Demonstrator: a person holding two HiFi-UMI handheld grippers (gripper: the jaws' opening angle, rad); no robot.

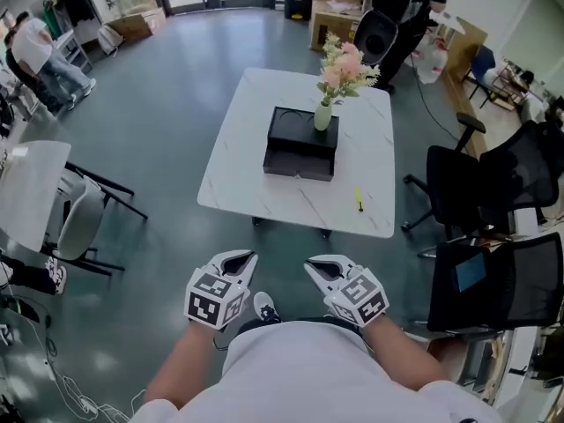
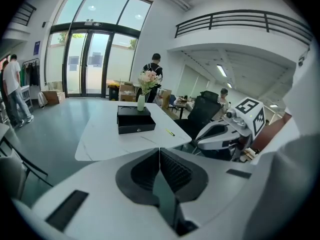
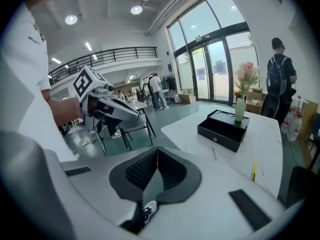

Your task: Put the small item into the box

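A black box (image 1: 300,144) lies on the white marble table (image 1: 238,179), with a vase of pink flowers (image 1: 323,115) standing on its far right corner. The small yellow item (image 1: 359,199) rests on the table to the box's near right. Both grippers hang close to my body, well short of the table. My left gripper (image 1: 240,259) is shut and empty, and so is my right gripper (image 1: 320,266). The left gripper view shows its jaws closed (image 2: 159,151) with the box (image 2: 135,120) and yellow item (image 2: 170,132) far ahead. The right gripper view shows the same: gripper (image 3: 157,151), box (image 3: 222,130), item (image 3: 253,170).
Black office chairs (image 1: 480,183) stand to the table's right, one nearer me (image 1: 493,280). A second white table (image 1: 31,192) with a chair (image 1: 84,218) is at the left. People stand far off by the glass doors. Grey floor lies between me and the table.
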